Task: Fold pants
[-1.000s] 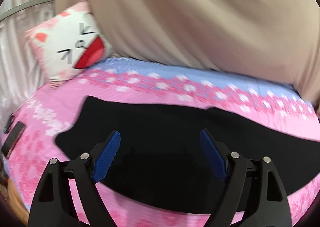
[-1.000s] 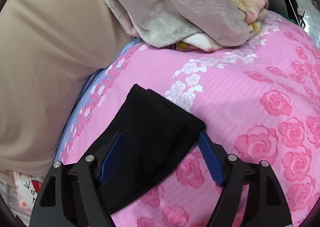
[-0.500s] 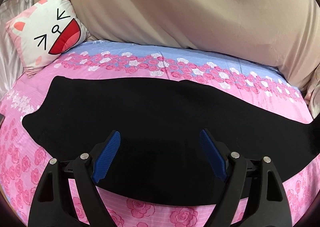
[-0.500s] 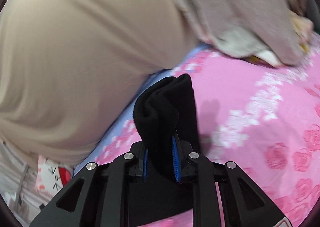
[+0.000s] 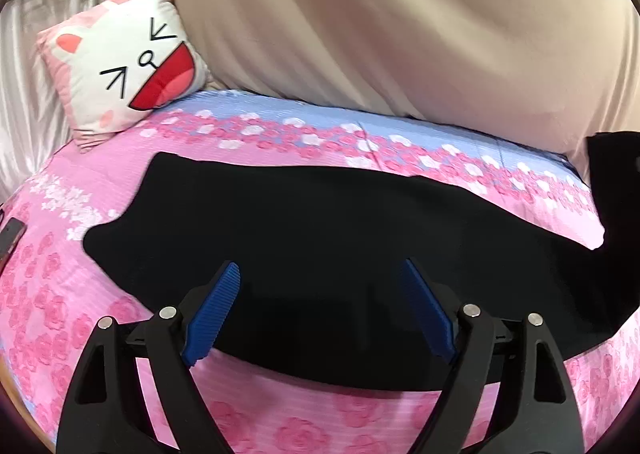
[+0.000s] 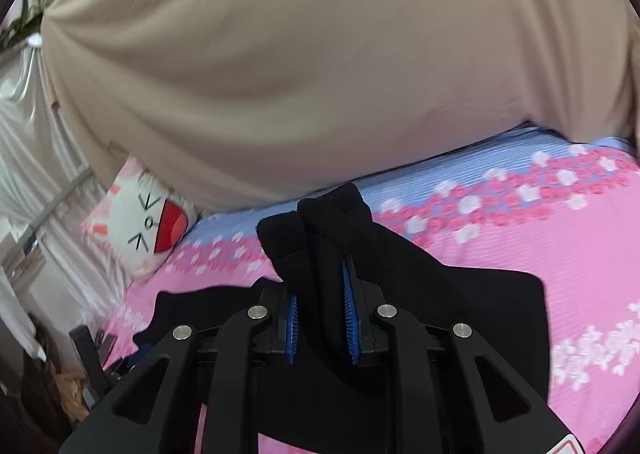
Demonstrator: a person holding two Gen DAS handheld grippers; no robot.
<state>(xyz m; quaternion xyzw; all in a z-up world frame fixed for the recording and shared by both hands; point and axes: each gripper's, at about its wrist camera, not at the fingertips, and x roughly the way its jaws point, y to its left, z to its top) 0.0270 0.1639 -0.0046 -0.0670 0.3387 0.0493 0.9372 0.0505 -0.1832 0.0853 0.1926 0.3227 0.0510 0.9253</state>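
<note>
right gripper (image 6: 320, 318) lifting pants (image 5: 320, 246) hem; left gripper (image 5: 320, 306) idling.
pants are lying flat across the pink bed (image 5: 280, 414), below the cat pillow (image 5: 132, 74); right jaws are clenching bunched fabric, left jaws are hanging released over the pants.

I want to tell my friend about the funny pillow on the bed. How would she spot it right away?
Start at the bed with the pink rose sheet, where black pants lie spread out. Look past the pants' far left end to the corner beside the big beige cloth. The pillow leans there, the only thing with a face: white, pink ears, squinting eyes and a wide red mouth.
</note>
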